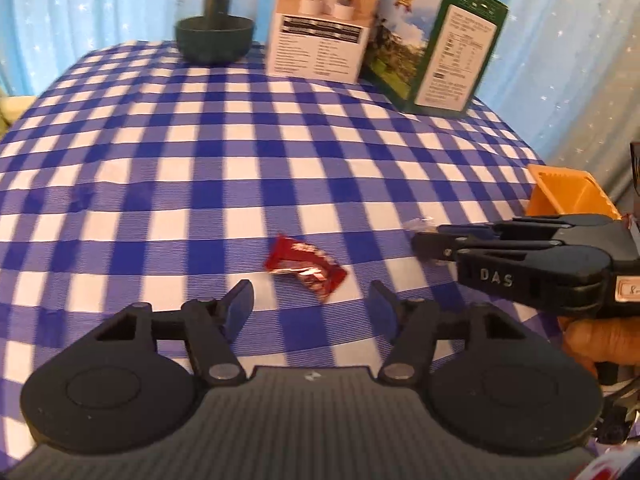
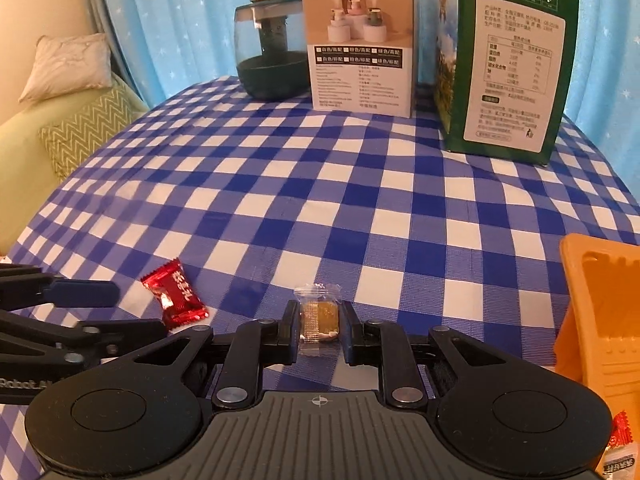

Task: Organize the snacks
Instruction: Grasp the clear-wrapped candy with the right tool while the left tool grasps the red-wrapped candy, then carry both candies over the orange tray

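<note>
Right now your right gripper [image 2: 320, 326] clamped on clear-wrapped candy [image 2: 319, 320], orange tray [image 2: 596, 320] just beside it, your left gripper [image 1: 312, 304] partly spread, nothing gripped, red candy [image 1: 306, 266] lying on checked cloth [image 1: 200, 160] just ahead

Each camera sits just behind its own gripper's fingers and looks forward and steeply down along them, close above the checked tablecloth [image 1: 200, 152]. The left wrist view sees the right gripper [image 1: 420, 242] entering from its right edge, while the right wrist view sees the left gripper [image 2: 120, 308] at its lower left. Both share the red candy [image 2: 176, 300], the far boxes [image 2: 360, 48], the dark humidifier [image 1: 216, 12] and the orange tray [image 1: 568, 196].
</note>
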